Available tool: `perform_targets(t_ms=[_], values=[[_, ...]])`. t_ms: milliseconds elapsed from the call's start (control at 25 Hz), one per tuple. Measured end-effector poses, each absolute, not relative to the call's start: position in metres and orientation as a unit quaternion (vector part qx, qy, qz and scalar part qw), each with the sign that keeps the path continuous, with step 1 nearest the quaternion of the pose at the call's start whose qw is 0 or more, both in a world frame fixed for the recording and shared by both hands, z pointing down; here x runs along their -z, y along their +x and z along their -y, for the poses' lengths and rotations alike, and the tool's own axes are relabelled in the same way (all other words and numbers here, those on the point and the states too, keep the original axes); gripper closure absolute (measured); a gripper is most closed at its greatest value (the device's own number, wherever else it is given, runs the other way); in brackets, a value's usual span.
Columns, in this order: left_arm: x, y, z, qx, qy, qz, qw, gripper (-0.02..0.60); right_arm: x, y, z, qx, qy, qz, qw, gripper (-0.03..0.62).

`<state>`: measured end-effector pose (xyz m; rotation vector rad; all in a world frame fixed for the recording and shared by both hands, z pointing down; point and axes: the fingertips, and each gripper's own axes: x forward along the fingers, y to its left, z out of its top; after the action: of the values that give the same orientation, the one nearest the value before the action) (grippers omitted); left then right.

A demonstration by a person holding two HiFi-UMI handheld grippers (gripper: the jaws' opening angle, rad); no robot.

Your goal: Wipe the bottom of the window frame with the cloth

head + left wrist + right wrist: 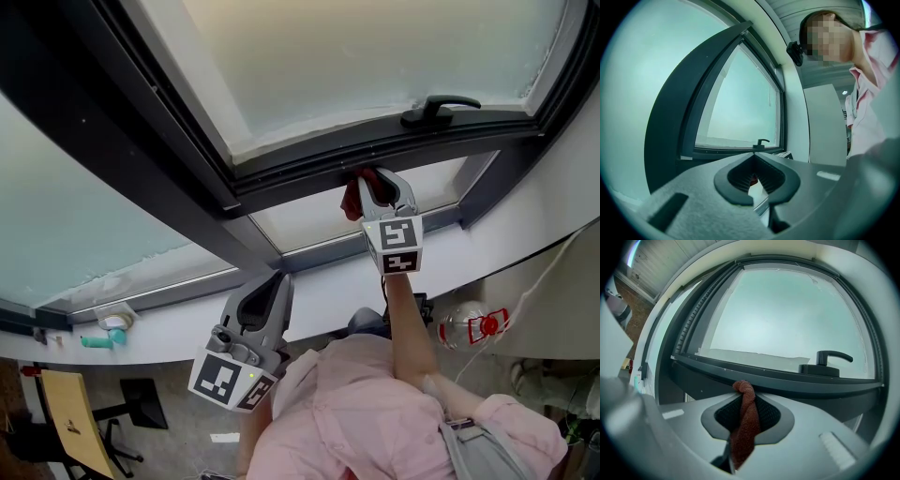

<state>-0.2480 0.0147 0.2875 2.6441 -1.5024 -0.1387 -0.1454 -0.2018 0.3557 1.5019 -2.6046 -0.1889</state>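
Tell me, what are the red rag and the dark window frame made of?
The cloth in the right claw looks like soft knitted or terry fabric, rust-red: its surface is nubby, and it twists and droops. The window frame looks like smooth, matte dark metal or plastic, with straight hard edges; which of the two, the pictures don't show.

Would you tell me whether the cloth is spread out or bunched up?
Bunched up: the cloth hangs as a twisted rope pinched in the right tongs, its tip at the frame's lower edge.
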Motion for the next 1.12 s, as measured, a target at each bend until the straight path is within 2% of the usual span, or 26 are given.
perform_targets(t_ms=[1120], values=[[-0.302,-0.264,-0.012,0.053,0.87,0.484,0.079,0.581,-0.356,-0.147,0.202,0.079,0.514,0.85,0.08,0.53]])
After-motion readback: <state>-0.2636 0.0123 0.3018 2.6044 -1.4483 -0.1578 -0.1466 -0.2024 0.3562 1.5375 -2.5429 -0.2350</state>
